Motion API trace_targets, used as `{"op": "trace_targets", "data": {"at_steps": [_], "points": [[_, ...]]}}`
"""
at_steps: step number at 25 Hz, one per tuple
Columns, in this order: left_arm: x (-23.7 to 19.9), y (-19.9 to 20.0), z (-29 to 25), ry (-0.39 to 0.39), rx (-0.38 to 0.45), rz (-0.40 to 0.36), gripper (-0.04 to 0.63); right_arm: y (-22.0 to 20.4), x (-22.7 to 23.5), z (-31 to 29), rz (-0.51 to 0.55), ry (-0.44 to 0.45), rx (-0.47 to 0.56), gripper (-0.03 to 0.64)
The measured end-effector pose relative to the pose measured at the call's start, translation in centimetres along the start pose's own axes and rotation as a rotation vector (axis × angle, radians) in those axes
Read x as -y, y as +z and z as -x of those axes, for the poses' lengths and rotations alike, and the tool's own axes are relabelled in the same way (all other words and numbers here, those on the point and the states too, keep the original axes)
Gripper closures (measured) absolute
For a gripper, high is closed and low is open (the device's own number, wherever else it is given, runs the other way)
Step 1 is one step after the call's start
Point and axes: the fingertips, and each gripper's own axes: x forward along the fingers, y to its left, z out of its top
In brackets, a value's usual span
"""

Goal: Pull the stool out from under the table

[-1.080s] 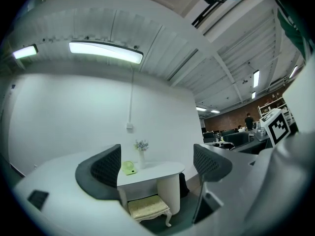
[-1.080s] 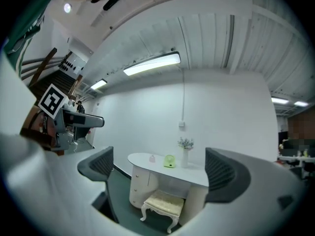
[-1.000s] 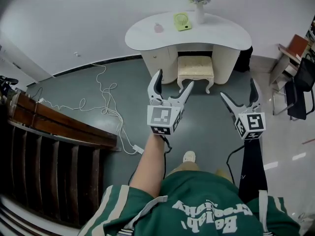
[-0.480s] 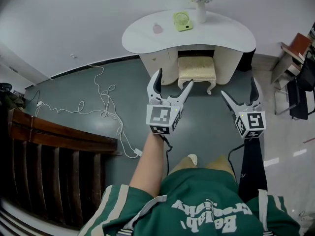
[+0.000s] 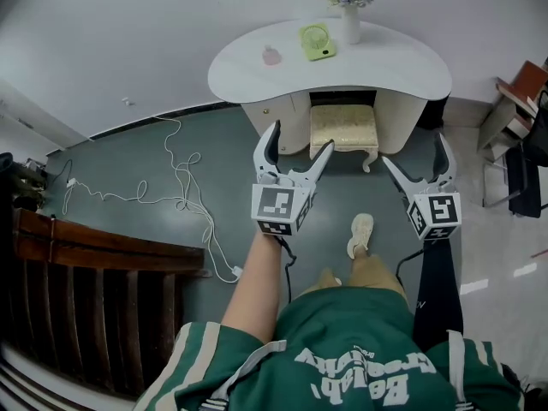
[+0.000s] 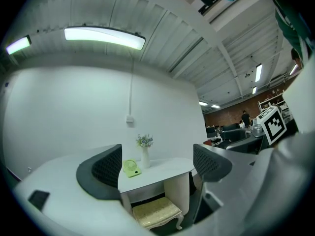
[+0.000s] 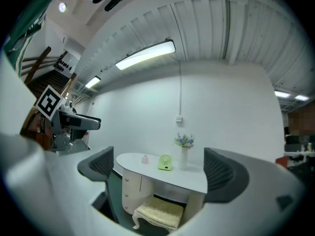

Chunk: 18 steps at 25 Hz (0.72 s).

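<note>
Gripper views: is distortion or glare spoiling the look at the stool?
Left gripper view: strong fisheye bend, dark corners, ceiling light blown out, stool sharp. Right gripper view: same bend, stool readable. Head view: evenly lit, stool clear, partly under the table.

L gripper & R gripper both held out over the floor, jaws apart, nothing btwn them. Stool w/ pale cushion sits just ahead of L gripper's tips, mostly tucked under the white surface; front legs show. Farther ahead on the surface: green fan, pink item, vase w/ flowers. White cable lies left of L gripper. Shoe behind, btwn the grippers.
</note>
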Motion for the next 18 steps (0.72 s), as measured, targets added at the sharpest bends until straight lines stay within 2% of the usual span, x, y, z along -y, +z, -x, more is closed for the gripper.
{"op": "trace_targets", "data": {"at_steps": [4, 8, 13, 18], "points": [[-0.7, -0.3, -4.6, -0.001, -0.002, -0.027, 0.155, -0.8, 2.7, -4.4, -0.008, 0.021, 0.019, 0.032], [-1.6, -1.0, -9.7, 0.012, -0.013, -0.019, 0.155, -1.9, 5.2, -8.9, -0.031, 0.057, 0.025, 0.035], [-1.2, -2.1, -15.8, -0.022, -0.054, -0.043, 0.154, -3.5, 8.5, -14.0, -0.045, 0.097, 0.003, 0.037], [-2.8, -3.5, -21.1, 0.003, -0.077, -0.038, 0.155, -5.0, 11.3, -19.3, -0.066, 0.132, -0.010, 0.040]]}}
